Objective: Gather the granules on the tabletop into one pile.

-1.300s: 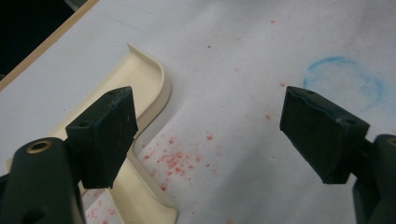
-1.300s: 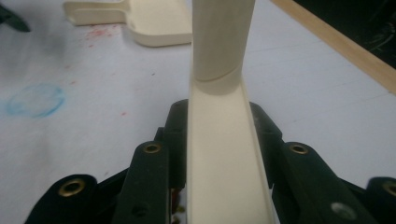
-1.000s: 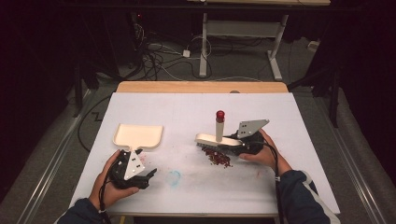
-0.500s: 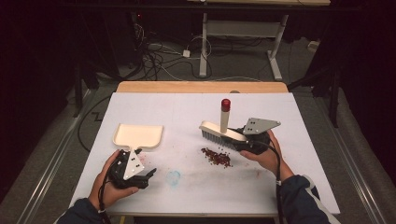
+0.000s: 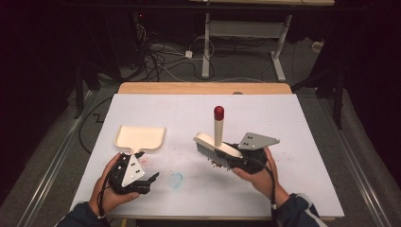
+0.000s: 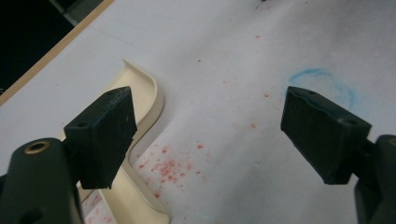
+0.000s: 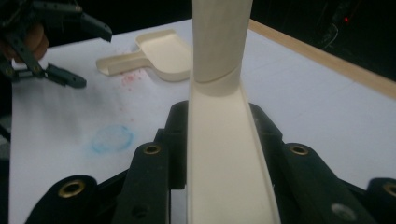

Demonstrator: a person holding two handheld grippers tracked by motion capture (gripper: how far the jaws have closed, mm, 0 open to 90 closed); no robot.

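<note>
A cream hand brush [image 5: 215, 146] with an upright red-tipped handle [image 5: 218, 124] is held just above the white table, over a small pile of red crumbs [image 5: 220, 164]. My right gripper [image 5: 232, 161] is shut on the brush's back; in the right gripper view the jaws clamp its cream body [image 7: 224, 158]. A cream dustpan [image 5: 140, 137] lies flat at the left, handle toward me. My left gripper [image 5: 148, 184] rests just near of that handle, open and holding nothing. In the left gripper view the dustpan handle [image 6: 140, 112] lies by the left jaw, beside scattered red crumbs [image 6: 169, 169].
A faint blue ring [image 5: 176, 180] is drawn on the table [image 5: 283, 123] between the two hands. A wooden strip [image 5: 203, 88] borders the far edge. Beyond it the dark floor holds cables and a desk frame [image 5: 246, 33].
The right gripper carried the brush up and to the right, then back toward me and left, down over the crumb pile. The left gripper and the dustpan stayed where they were.
</note>
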